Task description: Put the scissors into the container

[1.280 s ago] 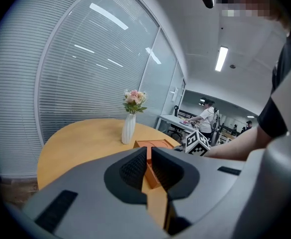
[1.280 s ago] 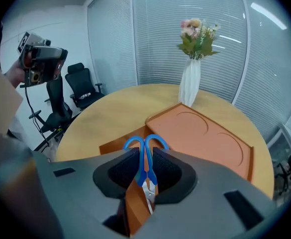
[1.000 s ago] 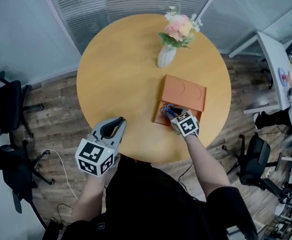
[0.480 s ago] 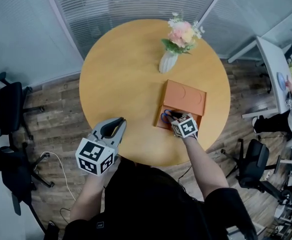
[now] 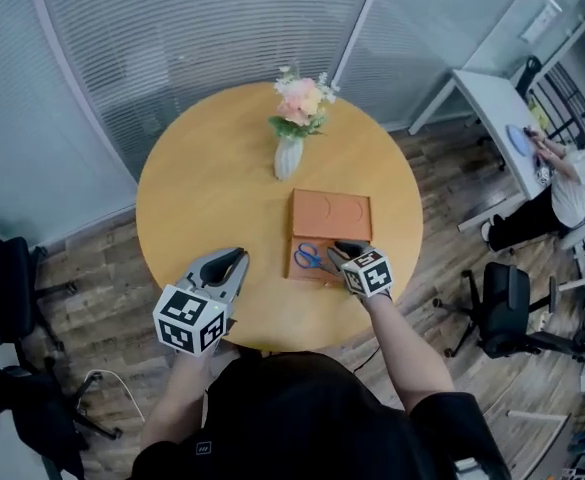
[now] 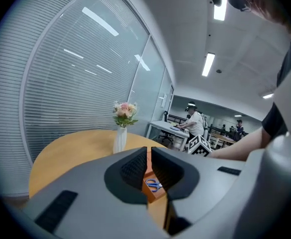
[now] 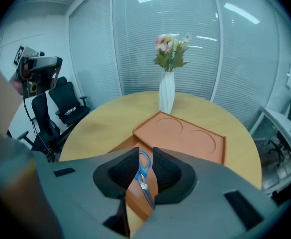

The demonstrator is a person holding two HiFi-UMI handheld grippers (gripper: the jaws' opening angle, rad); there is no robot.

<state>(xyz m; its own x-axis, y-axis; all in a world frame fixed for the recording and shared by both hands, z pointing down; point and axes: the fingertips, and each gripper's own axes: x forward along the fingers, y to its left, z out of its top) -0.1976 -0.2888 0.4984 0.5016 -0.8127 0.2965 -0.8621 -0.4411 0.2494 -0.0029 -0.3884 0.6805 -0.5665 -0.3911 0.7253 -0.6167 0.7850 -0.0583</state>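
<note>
The blue-handled scissors (image 5: 310, 258) lie flat in the near compartment of the orange container (image 5: 332, 211), handles to the left. My right gripper (image 5: 340, 252) sits at the container's near right corner, close to the blade tips, its jaws a narrow gap apart with nothing clamped. Through that gap in the right gripper view (image 7: 145, 156) I see the scissors (image 7: 144, 169) resting in the container (image 7: 185, 133). My left gripper (image 5: 228, 263) hovers over the table's near left edge, shut and empty. In the left gripper view (image 6: 148, 156) the scissors (image 6: 154, 185) show far off.
A white vase of pink flowers (image 5: 290, 153) stands behind the container on the round wooden table (image 5: 202, 198). Office chairs (image 5: 502, 308) ring the table. A person sits at a white desk (image 5: 492, 98) at the far right.
The right gripper held the scissors over the container before; now they lie in it and the gripper has drawn back a little. The head view has shifted. The left gripper stays put.
</note>
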